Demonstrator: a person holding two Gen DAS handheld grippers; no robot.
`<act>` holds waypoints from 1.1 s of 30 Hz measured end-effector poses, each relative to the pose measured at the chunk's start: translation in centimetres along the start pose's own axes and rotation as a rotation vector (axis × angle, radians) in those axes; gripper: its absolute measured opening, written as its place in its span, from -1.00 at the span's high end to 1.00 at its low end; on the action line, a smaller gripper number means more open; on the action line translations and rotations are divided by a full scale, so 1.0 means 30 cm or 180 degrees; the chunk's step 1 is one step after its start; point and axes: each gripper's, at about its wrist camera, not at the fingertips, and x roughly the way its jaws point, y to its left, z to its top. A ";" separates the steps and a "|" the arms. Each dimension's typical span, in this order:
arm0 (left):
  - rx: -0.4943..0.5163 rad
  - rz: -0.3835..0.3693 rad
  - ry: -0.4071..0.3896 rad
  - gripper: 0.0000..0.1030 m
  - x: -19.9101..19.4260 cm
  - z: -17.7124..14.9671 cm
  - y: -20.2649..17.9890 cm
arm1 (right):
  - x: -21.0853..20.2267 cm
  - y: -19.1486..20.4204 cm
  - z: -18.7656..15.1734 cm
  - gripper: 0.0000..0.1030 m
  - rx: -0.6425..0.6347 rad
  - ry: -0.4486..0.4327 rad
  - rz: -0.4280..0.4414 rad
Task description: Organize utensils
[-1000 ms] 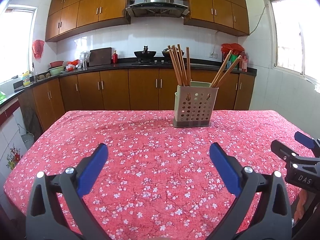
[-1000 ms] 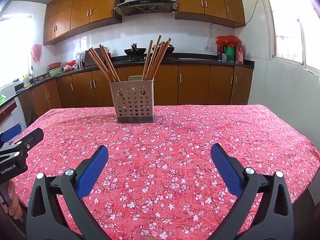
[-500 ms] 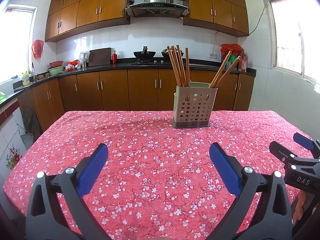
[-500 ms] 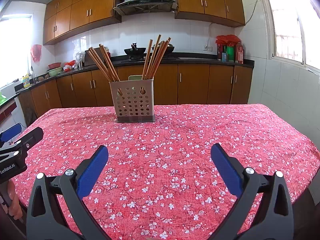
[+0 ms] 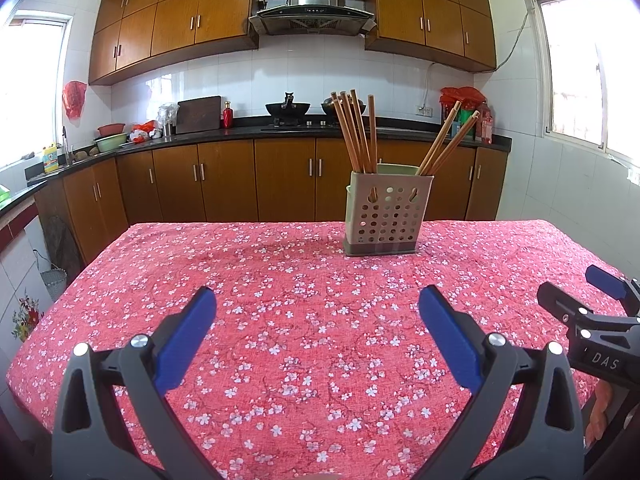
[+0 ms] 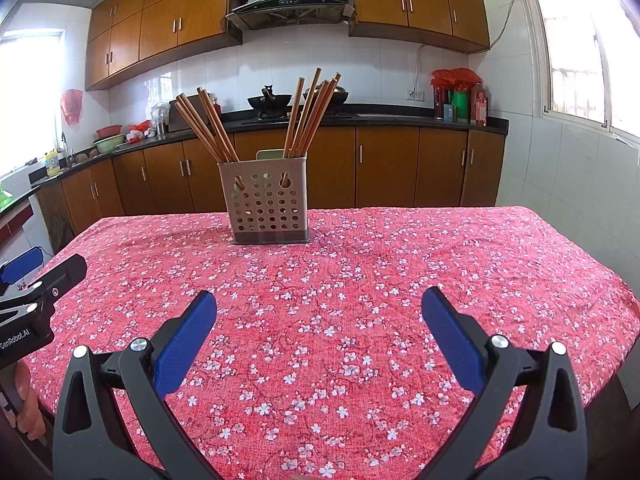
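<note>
A beige perforated utensil holder (image 5: 387, 216) (image 6: 267, 203) stands on the far side of the table. Two bunches of wooden chopsticks (image 5: 358, 132) (image 6: 308, 114) stick out of it, one leaning left, one leaning right. My left gripper (image 5: 318, 312) is open and empty, low over the near part of the table, well short of the holder. My right gripper (image 6: 319, 312) is open and empty too, beside the left one. The right gripper shows at the right edge of the left wrist view (image 5: 576, 292), and the left gripper at the left edge of the right wrist view (image 6: 36, 270).
The table has a red floral cloth (image 5: 312, 320) (image 6: 360, 320). Behind it run brown kitchen cabinets and a dark counter (image 5: 280, 130) with a stove, woks, bottles and bowls. Windows are at both sides.
Both grippers have drawn back and risen slightly, so the holder sits a little farther off in both views. Both stay open.
</note>
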 end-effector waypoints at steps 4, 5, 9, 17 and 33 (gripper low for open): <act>0.0005 -0.0002 -0.0001 -0.92 0.001 0.000 -0.002 | 0.002 0.000 -0.003 -0.97 0.0009 0.0007 0.0001; 0.0007 -0.0007 0.0000 -0.92 0.002 0.001 -0.001 | 0.004 0.000 -0.005 -0.97 0.0011 0.0008 0.0001; 0.0009 -0.0015 0.0002 -0.92 0.000 0.002 0.000 | 0.005 0.001 -0.005 -0.97 0.0011 0.0009 0.0001; 0.0009 -0.0018 0.0004 -0.92 0.001 0.002 0.000 | 0.004 0.001 -0.005 -0.97 0.0013 0.0011 0.0001; 0.0003 -0.0011 0.0020 -0.92 0.006 -0.003 0.001 | 0.005 0.001 -0.005 -0.97 0.0016 0.0014 0.0001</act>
